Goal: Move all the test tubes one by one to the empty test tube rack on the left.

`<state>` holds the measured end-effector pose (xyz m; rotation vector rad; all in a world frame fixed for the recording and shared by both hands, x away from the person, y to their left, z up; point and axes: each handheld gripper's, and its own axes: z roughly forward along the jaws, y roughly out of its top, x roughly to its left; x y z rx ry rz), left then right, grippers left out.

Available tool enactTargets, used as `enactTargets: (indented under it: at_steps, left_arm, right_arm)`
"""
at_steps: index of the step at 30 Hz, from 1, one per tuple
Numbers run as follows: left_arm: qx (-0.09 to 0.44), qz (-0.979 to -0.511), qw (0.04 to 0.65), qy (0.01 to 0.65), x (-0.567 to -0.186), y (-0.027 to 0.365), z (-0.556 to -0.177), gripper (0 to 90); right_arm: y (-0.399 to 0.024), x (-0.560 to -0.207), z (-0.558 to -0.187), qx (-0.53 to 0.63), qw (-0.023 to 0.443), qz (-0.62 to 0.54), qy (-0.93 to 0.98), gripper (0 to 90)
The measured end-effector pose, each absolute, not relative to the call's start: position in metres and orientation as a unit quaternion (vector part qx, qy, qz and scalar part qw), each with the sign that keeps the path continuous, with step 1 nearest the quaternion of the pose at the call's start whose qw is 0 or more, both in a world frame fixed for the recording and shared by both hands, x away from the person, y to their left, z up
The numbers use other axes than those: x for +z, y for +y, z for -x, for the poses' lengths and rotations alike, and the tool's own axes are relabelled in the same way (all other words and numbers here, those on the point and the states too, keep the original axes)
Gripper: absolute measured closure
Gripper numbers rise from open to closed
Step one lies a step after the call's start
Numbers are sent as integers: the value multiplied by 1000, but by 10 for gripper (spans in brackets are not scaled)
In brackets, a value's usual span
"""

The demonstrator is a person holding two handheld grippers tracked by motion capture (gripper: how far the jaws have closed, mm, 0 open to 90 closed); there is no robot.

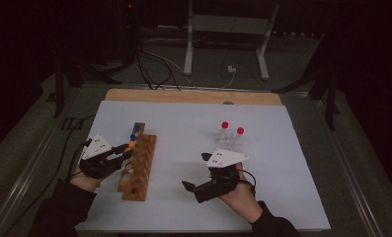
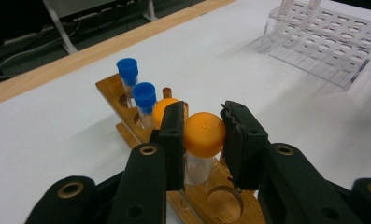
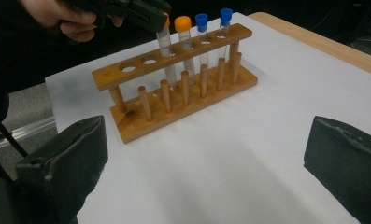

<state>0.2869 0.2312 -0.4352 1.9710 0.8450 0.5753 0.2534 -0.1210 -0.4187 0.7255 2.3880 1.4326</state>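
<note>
L gripper (image 2: 203,135) — we're pinching orange-capped tube (image 2: 203,140) at cap, pads pressing both sides; tube upright in wooden rack (image 3: 174,88), beside 2nd orange tube (image 3: 183,39) + two blue-capped tubes (image 2: 136,91). R gripper (image 1: 196,173) — we're holding it spread wide, nothing between jaws, over white sheet (image 1: 183,133) nr clear rack (image 1: 229,143).

White table (image 1: 183,207) bears wooden rack (image 1: 139,165), clear rack (image 1: 229,143).

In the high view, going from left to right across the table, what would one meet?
Left gripper → wooden rack → right gripper → clear plastic rack with two red-capped tubes.
</note>
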Motion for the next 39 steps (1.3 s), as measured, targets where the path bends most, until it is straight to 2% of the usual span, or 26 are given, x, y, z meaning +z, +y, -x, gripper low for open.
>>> enactTargets:
  at_steps: [18, 20, 22, 30, 36, 39]
  left_arm:
    - [215, -805, 432, 345, -441, 231, -289, 691]
    - [211, -807, 434, 342, -439, 229, -288, 607]
    - [208, -807, 436, 340, -437, 228, -287, 570]
    - [197, -792, 473, 334, -424, 226, -278, 191]
    - [177, -785, 500, 320, -419, 226, -275, 38]
    - [169, -785, 508, 311, -418, 225, -274, 18]
  right_arm:
    - [-122, -417, -253, 495, 132, -251, 822, 0]
    - [-123, -417, -253, 496, 132, -250, 821, 0]
    - [-123, -416, -253, 497, 133, -250, 820, 0]
    - [-137, -405, -257, 505, 152, -259, 809, 0]
    - [-159, -394, -266, 510, 180, -279, 794, 0]
    - [-172, -389, -271, 509, 194, -292, 786, 0]
